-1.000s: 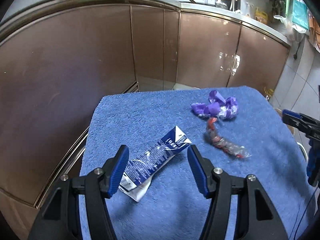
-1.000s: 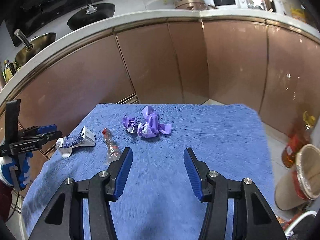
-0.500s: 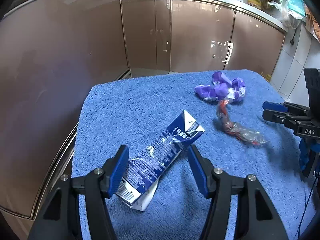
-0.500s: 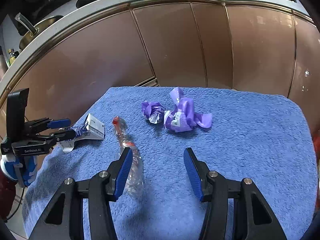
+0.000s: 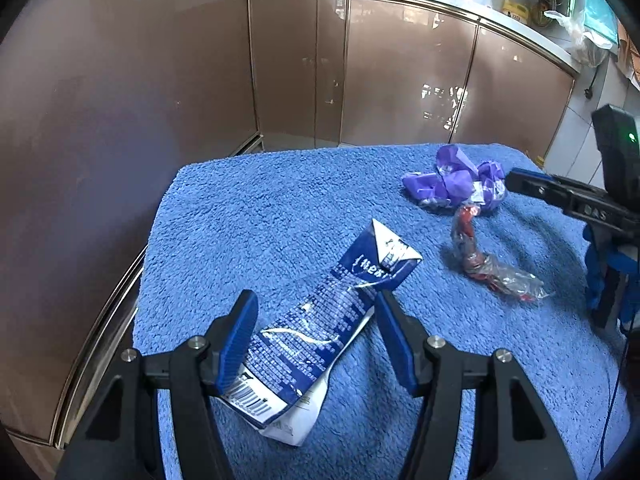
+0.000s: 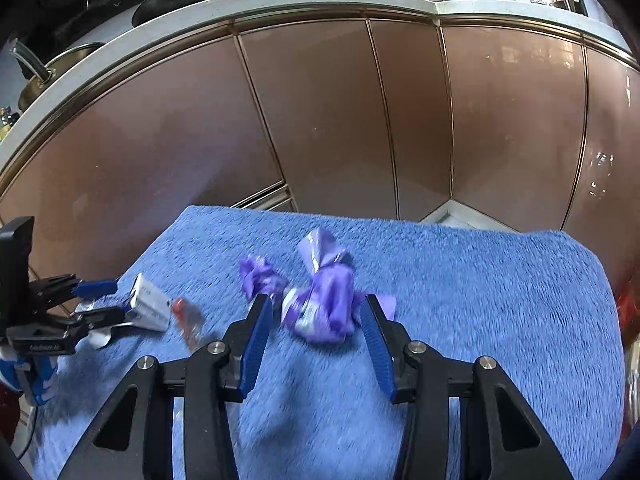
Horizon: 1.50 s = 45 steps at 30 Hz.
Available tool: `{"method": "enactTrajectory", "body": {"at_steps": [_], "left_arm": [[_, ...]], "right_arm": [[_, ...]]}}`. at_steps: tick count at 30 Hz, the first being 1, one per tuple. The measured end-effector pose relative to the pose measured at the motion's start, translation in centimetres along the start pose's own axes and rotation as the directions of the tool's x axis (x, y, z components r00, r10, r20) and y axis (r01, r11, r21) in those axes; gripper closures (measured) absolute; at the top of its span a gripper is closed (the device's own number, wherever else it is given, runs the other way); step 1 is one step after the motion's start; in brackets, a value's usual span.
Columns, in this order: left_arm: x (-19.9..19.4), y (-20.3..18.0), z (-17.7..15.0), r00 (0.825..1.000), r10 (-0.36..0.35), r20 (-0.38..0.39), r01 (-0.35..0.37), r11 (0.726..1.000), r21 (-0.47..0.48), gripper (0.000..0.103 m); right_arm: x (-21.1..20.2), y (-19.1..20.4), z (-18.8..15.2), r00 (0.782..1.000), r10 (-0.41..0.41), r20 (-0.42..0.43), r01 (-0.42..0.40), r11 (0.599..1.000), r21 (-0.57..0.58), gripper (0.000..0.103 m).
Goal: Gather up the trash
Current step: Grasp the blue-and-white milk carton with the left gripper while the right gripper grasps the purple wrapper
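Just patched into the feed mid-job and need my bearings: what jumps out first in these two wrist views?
The blue towel spread in front of brown cabinet doors, with three bits of trash on it. The flattened blue and white carton lies between the open jaws of the left gripper. The crumpled purple wrapper sits between the closing jaws of the right gripper, not yet pinched, and a clear red-printed wrapper lies between the two.

One flattened blue carton [image 5: 340, 316], two purple wrappers [image 6: 320, 300], one clear red-printed wrapper [image 5: 486, 266], one blue towel [image 5: 260, 208]
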<state>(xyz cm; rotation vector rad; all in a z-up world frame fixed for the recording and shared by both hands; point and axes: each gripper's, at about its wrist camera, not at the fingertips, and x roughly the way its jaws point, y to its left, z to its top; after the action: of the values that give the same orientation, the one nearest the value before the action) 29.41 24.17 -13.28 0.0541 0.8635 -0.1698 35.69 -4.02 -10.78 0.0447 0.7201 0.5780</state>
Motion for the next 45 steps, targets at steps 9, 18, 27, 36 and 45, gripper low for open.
{"method": "enactTrajectory", "body": {"at_steps": [9, 18, 27, 36, 45], "left_arm": [[1.6, -0.4, -0.1, 0.998, 0.019, -0.054, -0.015, 0.997, 0.071, 0.043], [2.5, -2.2, 0.0, 0.991, 0.069, -0.117, -0.045, 0.98, 0.193, 0.043], [2.7, -3.2, -0.4, 0.98, 0.153, -0.125, -0.11, 0.948, 0.298, 0.056], [-0.2, -2.8, -0.3, 0.978, 0.199, -0.063, -0.181, 0.958, 0.224, 0.069], [-5.2, -3.4, -0.6, 0.987, 0.163, -0.006, -0.16, 0.974, 0.159, 0.071]], "right_arm": [[2.2, -0.3, 0.6, 1.0, 0.018, -0.016, -0.018, 1.0, 0.014, 0.064], [3.2, -0.7, 0.8, 0.998, 0.04, -0.054, -0.038, 0.999, 0.035, 0.077], [3.2, -1.2, 0.8, 0.998, 0.043, -0.05, -0.04, 0.998, 0.057, 0.084], [0.8, -1.8, -0.5, 0.999, -0.01, -0.051, 0.013, 0.998, 0.055, 0.085], [-4.6, -1.3, -2.4, 1.0, -0.017, -0.02, 0.019, 0.996, 0.085, 0.086]]}}
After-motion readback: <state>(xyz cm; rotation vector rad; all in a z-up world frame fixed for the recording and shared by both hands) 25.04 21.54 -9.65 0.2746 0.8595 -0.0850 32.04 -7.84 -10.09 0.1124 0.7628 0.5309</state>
